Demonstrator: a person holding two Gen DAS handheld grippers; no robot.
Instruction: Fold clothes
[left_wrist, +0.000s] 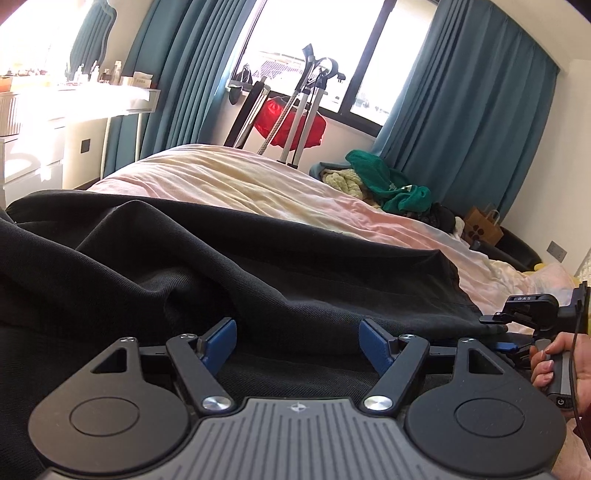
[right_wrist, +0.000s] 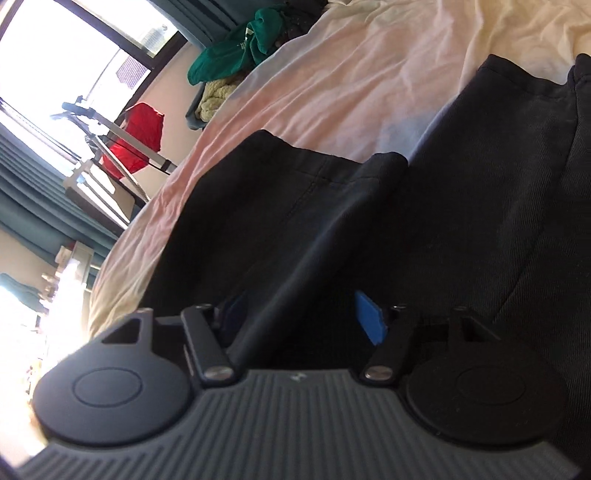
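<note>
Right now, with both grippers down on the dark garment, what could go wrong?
1. A ridge of the dark garment runs between the right gripper fingers; closing there may pinch a mid-cloth fold, not an edge, and skew the fold.
2. The left gripper stands open over rumpled cloth, so a grab could catch several layers.
3. The garment's hem lies on the loose pink bedsheet; a low pinch might lift the sheet too.

A black twill-weave garment (left_wrist: 229, 258), apparently trousers though the dim, close view leaves this unsure, lies rumpled across the near part of a pale pink-and-cream bedsheet (left_wrist: 236, 177), with a stitched seam and two folded-over hem edges visible in the right wrist view.
</note>
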